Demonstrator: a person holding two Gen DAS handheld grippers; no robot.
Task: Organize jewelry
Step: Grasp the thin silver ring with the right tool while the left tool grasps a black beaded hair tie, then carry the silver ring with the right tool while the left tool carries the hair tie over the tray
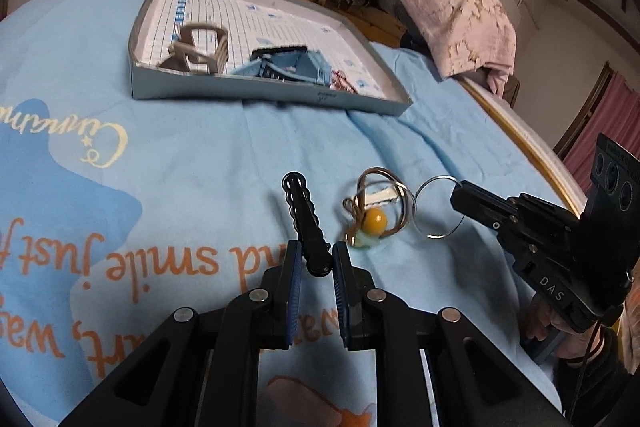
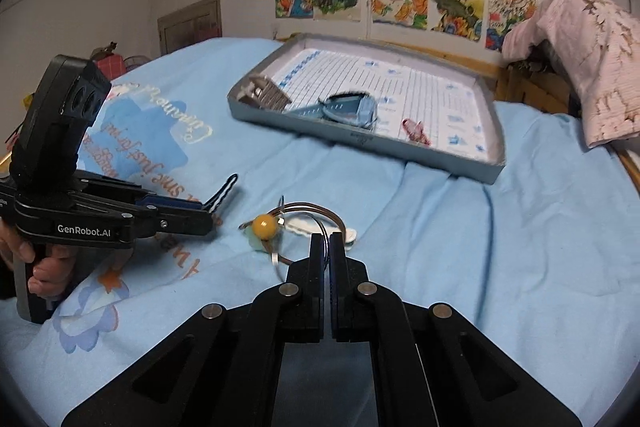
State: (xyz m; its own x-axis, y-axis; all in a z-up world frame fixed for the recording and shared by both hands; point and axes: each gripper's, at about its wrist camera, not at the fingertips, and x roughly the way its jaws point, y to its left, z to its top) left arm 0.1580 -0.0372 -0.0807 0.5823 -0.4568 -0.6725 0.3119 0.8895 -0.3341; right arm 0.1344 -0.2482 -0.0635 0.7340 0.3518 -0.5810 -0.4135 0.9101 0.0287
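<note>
hair clip – matt black plastic | ring – shiny metal | bedsheet – soft cloth

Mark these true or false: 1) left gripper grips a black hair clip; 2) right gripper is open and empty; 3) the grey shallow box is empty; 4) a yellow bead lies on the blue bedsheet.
1) True: the left gripper is shut on the black wavy-edged hair clip.
2) False: the right gripper is shut on the thin silver wire ring.
3) False: the grey shallow cardboard box holds a beige claw clip and a blue claw clip.
4) True: the round yellow bead lies on the light blue bedsheet.
</note>
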